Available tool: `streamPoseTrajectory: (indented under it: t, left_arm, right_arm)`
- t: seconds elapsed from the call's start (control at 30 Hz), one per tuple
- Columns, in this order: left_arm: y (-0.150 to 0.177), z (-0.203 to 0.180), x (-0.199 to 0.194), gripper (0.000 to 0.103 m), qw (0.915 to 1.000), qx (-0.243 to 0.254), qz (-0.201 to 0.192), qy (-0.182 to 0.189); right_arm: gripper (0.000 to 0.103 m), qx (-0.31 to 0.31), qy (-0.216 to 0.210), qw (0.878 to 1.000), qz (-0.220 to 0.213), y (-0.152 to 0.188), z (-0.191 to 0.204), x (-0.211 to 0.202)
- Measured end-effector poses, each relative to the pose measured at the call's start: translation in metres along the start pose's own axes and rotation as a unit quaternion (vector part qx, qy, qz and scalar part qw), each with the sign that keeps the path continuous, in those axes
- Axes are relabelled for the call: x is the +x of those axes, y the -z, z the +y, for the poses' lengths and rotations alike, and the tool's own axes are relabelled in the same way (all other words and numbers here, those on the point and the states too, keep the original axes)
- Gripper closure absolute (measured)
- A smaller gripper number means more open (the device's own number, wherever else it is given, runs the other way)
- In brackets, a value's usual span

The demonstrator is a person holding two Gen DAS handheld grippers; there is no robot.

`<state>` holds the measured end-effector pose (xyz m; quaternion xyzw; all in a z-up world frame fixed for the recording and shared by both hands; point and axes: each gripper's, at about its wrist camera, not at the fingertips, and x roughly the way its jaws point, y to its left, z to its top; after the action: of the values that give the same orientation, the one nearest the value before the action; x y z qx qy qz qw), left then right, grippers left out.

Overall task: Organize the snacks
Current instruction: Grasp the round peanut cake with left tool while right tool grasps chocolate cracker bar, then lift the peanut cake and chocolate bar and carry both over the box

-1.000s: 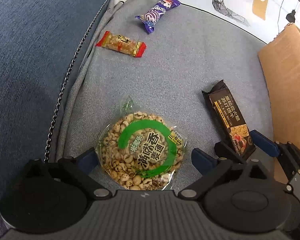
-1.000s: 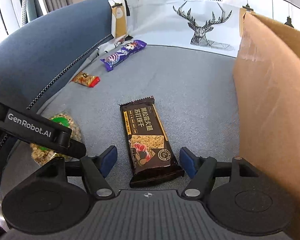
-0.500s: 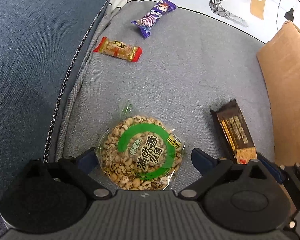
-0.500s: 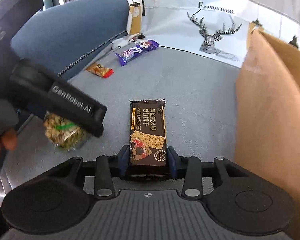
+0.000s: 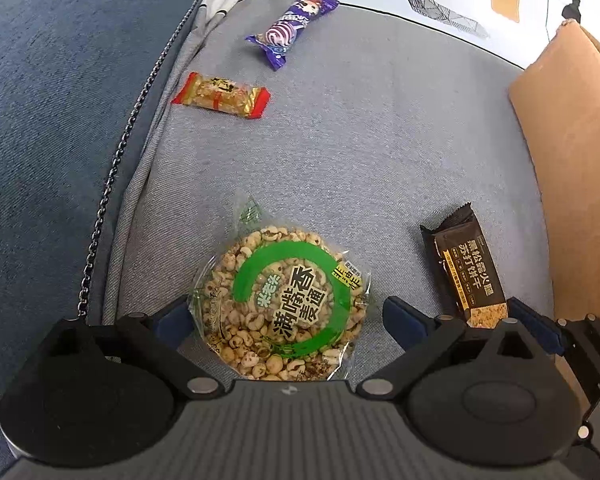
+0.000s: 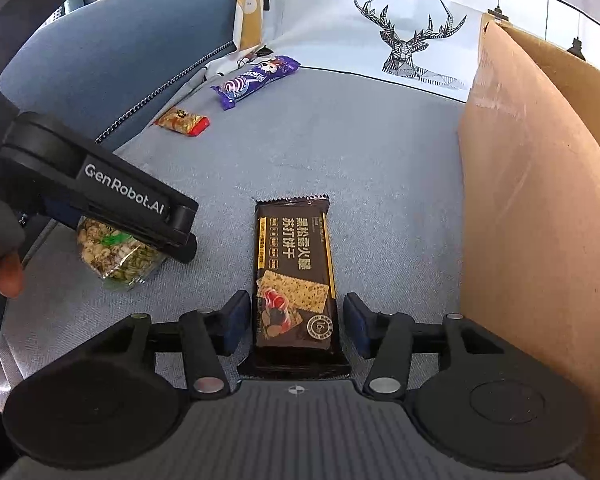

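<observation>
A round clear pack of puffed grain with a green ring label lies on the grey sofa seat. My left gripper is open and straddles it, pads just off the wrapper. To its right lies a dark cracker pack, also in the left wrist view as the cracker pack. My right gripper stands around the pack's near end. Its jaws are opening, with a small gap at each pad. A purple candy pack and a red-and-gold bar lie farther back.
A tall cardboard box stands close on the right, next to the right gripper. The blue sofa back with a metal chain along its seam rises on the left. A white deer-print cloth covers the back. A person's fingers hold the left tool.
The right jaws closed onto the cracker pack half a second ago and have parted again; the pack lies between them. The left gripper has stayed around the grain pack.
</observation>
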<state>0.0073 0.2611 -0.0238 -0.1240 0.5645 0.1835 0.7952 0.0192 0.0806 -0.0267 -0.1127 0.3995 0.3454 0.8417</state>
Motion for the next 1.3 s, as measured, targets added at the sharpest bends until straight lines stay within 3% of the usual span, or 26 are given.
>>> streamPoseTrajectory:
  t: [0.33,0.5,0.97,1.3]
  left_arm:
    - [0.002,0.0013,-0.0016,0.004,1.0,0.005,-0.001,-0.002]
    - [0.0018,0.0015,-0.0016,0.004,1.0,0.005,-0.001,-0.003]
    - [0.0016,0.0011,-0.0023,0.005,1.0,0.006,-0.002,-0.007]
    - [0.0041,0.0001,-0.0055,0.016,0.9998,0.009,-0.013,-0.01]
  right_arm:
    - [0.05,-0.003,0.005,1.0,-0.004,0.0004,0.0015,-0.0005]
    - [0.06,-0.01,0.011,1.0,-0.007,0.0008,0.004,-0.0001]
    - [0.062,-0.015,0.013,1.0,-0.018,0.0033,0.0056,-0.0017]
    - [0.062,-0.019,0.02,0.999,-0.027,0.0054,0.0074,-0.0062]
